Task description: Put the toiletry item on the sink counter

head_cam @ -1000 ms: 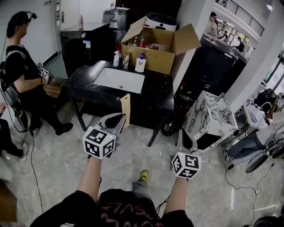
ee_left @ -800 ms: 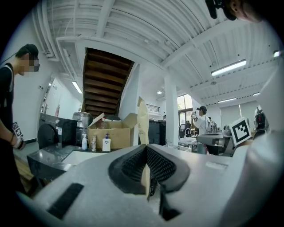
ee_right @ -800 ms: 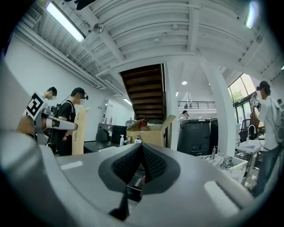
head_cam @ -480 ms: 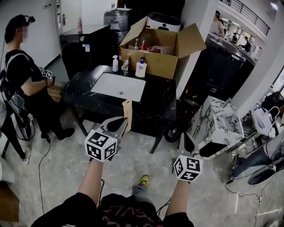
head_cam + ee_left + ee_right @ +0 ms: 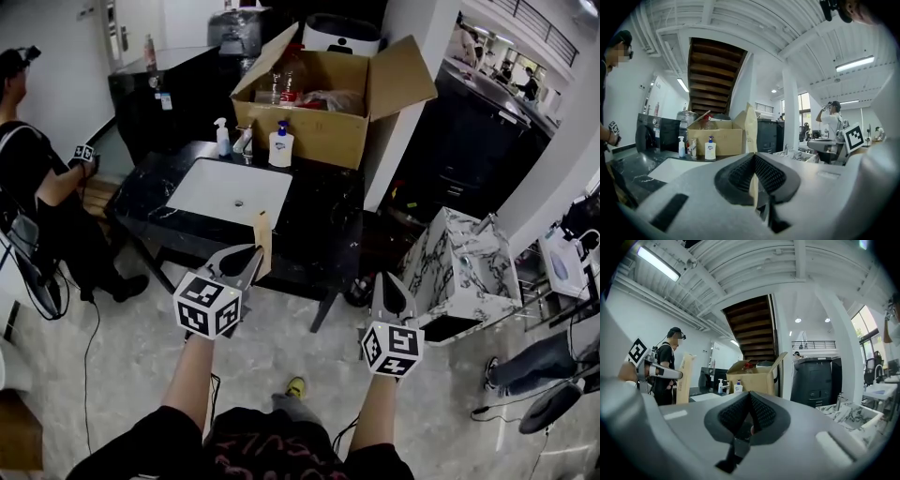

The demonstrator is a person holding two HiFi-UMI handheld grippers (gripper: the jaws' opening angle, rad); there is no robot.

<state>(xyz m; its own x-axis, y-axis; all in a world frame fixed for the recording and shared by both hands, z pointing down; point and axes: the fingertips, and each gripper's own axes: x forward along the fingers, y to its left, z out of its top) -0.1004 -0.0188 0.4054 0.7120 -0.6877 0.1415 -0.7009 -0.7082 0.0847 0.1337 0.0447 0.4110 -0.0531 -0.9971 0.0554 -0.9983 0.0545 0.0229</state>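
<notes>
The flat tan packet (image 5: 265, 230) stands upright over the floor, short of the black sink surface (image 5: 323, 211). The left gripper view shows the left gripper's (image 5: 754, 161) fingers clamped on its edge. The right gripper view shows the right gripper's (image 5: 749, 401) fingers pressed together, empty.

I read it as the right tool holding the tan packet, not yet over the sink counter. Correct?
Not quite: the left tool holds the tan packet, as the left gripper view shows. It is indeed not yet over the sink counter.
</notes>
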